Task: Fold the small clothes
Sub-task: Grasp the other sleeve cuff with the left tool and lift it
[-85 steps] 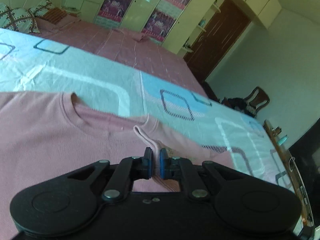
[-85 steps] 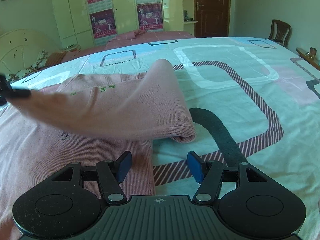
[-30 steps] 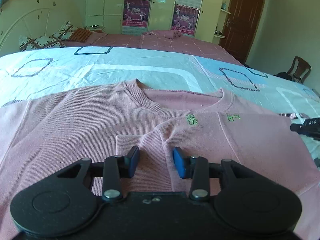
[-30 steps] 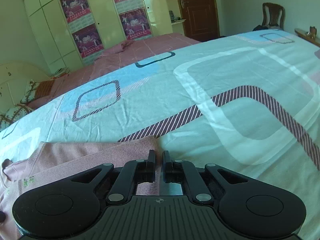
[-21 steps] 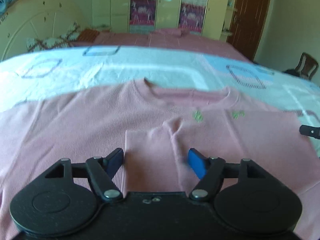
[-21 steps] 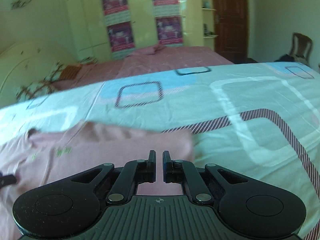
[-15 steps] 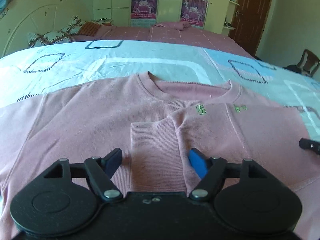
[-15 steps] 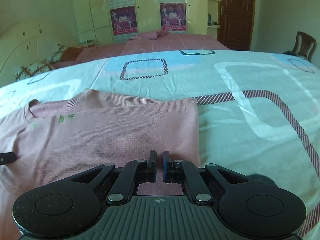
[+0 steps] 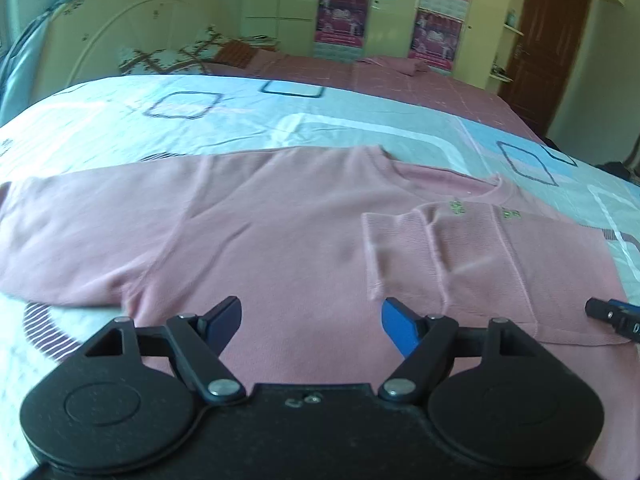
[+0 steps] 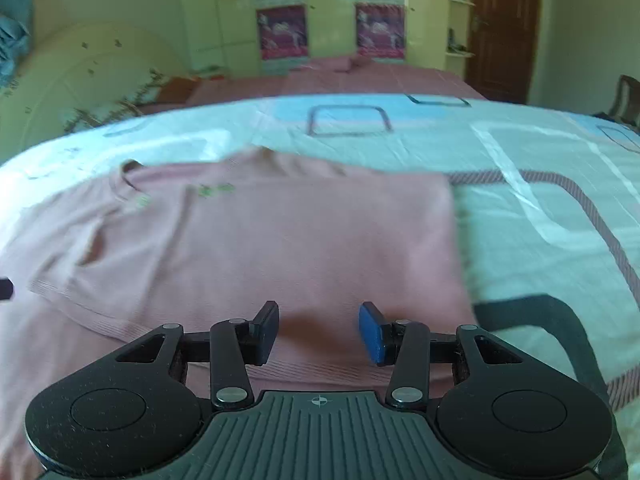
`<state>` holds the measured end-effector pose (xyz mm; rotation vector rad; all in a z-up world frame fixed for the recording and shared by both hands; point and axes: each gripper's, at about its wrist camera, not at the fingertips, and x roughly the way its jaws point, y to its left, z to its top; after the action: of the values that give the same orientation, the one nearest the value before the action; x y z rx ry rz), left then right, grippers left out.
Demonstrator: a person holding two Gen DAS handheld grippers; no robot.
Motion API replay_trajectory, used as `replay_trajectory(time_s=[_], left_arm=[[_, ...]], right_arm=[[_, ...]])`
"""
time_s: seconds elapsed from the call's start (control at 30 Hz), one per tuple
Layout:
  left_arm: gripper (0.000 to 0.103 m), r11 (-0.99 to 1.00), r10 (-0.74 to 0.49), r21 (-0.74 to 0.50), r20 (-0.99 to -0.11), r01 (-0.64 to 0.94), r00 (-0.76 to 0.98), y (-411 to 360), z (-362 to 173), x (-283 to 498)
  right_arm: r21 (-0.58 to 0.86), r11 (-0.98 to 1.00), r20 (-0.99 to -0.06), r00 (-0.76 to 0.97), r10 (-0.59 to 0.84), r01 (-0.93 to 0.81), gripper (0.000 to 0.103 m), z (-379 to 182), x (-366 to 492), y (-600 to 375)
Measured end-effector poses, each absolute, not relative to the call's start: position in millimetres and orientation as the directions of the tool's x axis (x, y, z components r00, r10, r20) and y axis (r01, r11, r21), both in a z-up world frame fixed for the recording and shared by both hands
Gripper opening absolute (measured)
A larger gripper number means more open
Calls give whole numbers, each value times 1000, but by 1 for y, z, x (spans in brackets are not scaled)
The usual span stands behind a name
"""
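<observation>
Your left gripper (image 9: pixel 312 320) is standing wide, nothing between the pads — it's hovering over the pink sweater (image 9: pixel 280 232), which is lying flat on the patterned bedsheet (image 9: pixel 360 120). The far-side sleeve is lying folded across the chest, its ribbed cuff (image 9: pixel 396 252) sitting just ahead of your right-hand blue pad (image 9: pixel 396 320). The other sleeve (image 9: pixel 80 240) is lying stretched out to the left, unfolded.

Your right gripper (image 10: pixel 318 330) is opening right now, jaws about halfway apart; the folded sleeve is lying under the gap, not pinched. Its tip is also showing at the right edge of the left view. The frame is blurred, so whether the pads are brushing the fabric — probably not, but you can't tell for sure.

The sweater's folded edge (image 10: pixel 448 220) is lying straight beside bare sheet on the right. The neckline (image 10: pixel 128 172) is pointing away from you, towards the wardrobe doors (image 10: pixel 320 20).
</observation>
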<state>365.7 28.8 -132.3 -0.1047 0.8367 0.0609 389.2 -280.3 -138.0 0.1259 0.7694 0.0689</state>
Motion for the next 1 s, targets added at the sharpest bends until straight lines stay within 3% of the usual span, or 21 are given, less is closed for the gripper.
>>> replay_trajectory(time_s=[0.37,1.0], left_arm=[[77,969,86,-93,-740,-228,667,110,-124,327],[68,774,169,-303,-747,-556,643,357,-148,321]], right_arm=[[244,956,-650,703,288,-166,45,-119,389,-199],[274,921,-645,658,389,-277,45,-108,395,-14]])
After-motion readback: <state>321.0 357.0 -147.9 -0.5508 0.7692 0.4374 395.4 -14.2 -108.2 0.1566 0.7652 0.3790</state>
